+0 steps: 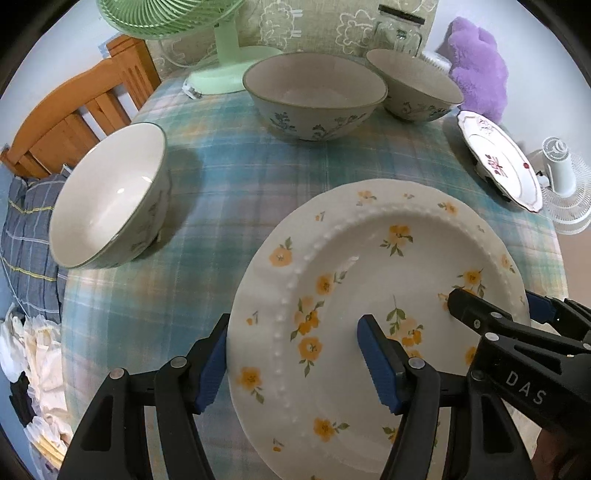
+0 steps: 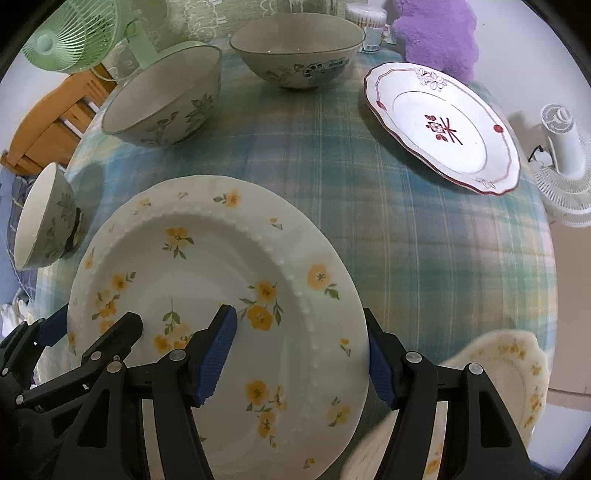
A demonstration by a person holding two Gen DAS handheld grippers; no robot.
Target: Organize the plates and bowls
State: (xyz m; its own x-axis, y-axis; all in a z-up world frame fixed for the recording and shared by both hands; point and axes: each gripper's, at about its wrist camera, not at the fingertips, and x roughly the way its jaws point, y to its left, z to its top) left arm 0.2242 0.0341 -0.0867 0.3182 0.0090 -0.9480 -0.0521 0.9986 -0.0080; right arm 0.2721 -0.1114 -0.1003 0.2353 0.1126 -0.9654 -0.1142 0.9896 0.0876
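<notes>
A white plate with yellow flowers (image 1: 351,277) (image 2: 221,251) hangs just above the plaid tablecloth (image 1: 240,177), held from both sides. My left gripper (image 1: 293,365) is shut on its left rim, one blue pad under the edge and one on the inner face. My right gripper (image 2: 299,354) is shut on the opposite rim the same way. Each gripper also shows in the other's view: the right gripper (image 1: 495,306) and the left gripper (image 2: 90,326). Three floral bowls stand around: a small bowl (image 1: 107,199), a large bowl (image 1: 314,96) and a third bowl (image 1: 413,85). A red-patterned plate (image 2: 443,125) lies at the right.
A cream scalloped plate (image 2: 509,380) lies at the near right, partly under the held plate. A green fan (image 1: 221,48), a glass jar (image 1: 399,29) and a purple plush (image 1: 476,66) line the back. A white fan (image 2: 565,155) stands off the right edge, a wooden chair (image 1: 74,118) at left.
</notes>
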